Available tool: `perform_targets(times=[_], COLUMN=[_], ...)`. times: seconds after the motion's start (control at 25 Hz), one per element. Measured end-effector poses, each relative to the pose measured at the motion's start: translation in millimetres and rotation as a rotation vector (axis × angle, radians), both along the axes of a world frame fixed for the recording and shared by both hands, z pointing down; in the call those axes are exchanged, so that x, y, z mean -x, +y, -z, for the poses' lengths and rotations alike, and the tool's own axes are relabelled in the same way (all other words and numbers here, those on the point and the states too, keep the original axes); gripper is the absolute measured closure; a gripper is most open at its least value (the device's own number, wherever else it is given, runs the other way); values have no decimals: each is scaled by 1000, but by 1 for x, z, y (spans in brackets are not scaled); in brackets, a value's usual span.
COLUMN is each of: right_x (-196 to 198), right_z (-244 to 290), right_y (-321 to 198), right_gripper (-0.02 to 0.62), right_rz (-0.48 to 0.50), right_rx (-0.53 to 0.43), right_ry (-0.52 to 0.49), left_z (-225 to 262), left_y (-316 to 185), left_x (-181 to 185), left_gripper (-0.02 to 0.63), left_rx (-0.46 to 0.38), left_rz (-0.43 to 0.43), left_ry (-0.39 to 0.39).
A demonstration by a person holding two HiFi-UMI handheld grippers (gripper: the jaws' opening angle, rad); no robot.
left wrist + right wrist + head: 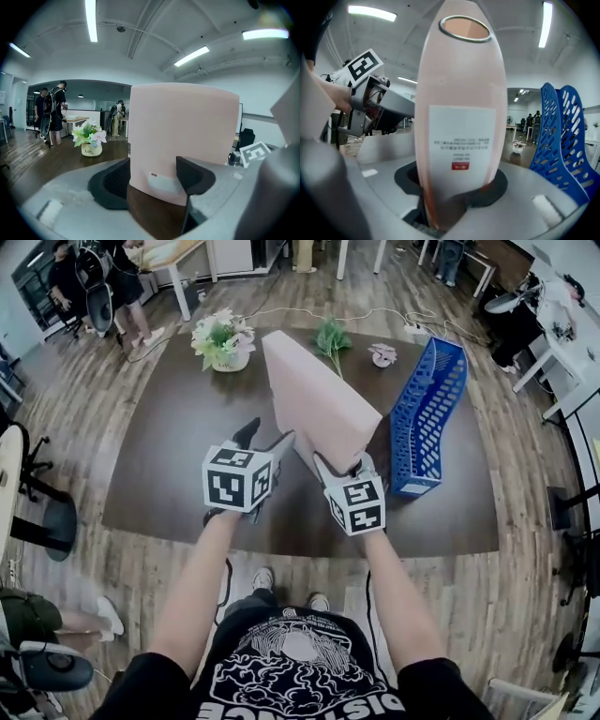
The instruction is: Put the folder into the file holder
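A pale pink box folder (319, 395) is held up over the dark table (169, 456), tilted away from me. My right gripper (339, 465) is shut on its near end; in the right gripper view the labelled spine (461, 136) stands upright between the jaws of that gripper (457, 187). My left gripper (267, 439) is at the folder's lower left edge. In the left gripper view the folder (183, 136) fills the gap of the left gripper (152, 176), and both dark pads (194, 176) lie against it. The blue slotted file holder (427, 418) lies to the right, its open side (562, 136) close beside the folder.
A pot of flowers (223, 341) stands at the table's far left, also in the left gripper view (90, 140). A small green plant (330, 337) and a small ornament (382, 354) sit at the far edge. People stand in the room behind (54, 110).
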State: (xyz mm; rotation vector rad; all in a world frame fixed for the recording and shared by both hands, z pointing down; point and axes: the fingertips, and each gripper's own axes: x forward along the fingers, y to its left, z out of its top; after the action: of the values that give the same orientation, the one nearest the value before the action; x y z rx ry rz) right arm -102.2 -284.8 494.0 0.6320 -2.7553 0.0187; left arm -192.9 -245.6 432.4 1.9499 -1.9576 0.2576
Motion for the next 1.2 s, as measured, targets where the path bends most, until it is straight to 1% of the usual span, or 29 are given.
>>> perform_targets(times=[0.24,0.6,0.76,0.84,0.92,1.08,1.2], right_x=[-6,-22,-36,-40,-42,-53,-59], right_z=[-2,-2,-2,-2,-2,-2,-1], right_y=[-4,-14,-22,-26,-28,-30,-32], right_gripper=[390,389,388,388,388,388,388], right_rz=[-100,-274,-395,-443,-480,-546,-593], right_rx=[1,-6,-7,-6,-3,-15,-29], right_ry=[2,3,-5,-6,-6,-1,3], left_z=[-8,-6,-4,-3,-2,-1,-3], left_y=[-10,-34,-46,-49,-51,-58,-61], left_x=[-4,-18,-30,-31,-33,-45,-51], left_gripper=[290,290,290,290,290,290,290], left_rx=[4,-5,-3,-3,-3,-6,1], left_rz=[-58,-178,-260,-283,-304,-371,-406], left_ry=[44,54,53,53,55,63,91])
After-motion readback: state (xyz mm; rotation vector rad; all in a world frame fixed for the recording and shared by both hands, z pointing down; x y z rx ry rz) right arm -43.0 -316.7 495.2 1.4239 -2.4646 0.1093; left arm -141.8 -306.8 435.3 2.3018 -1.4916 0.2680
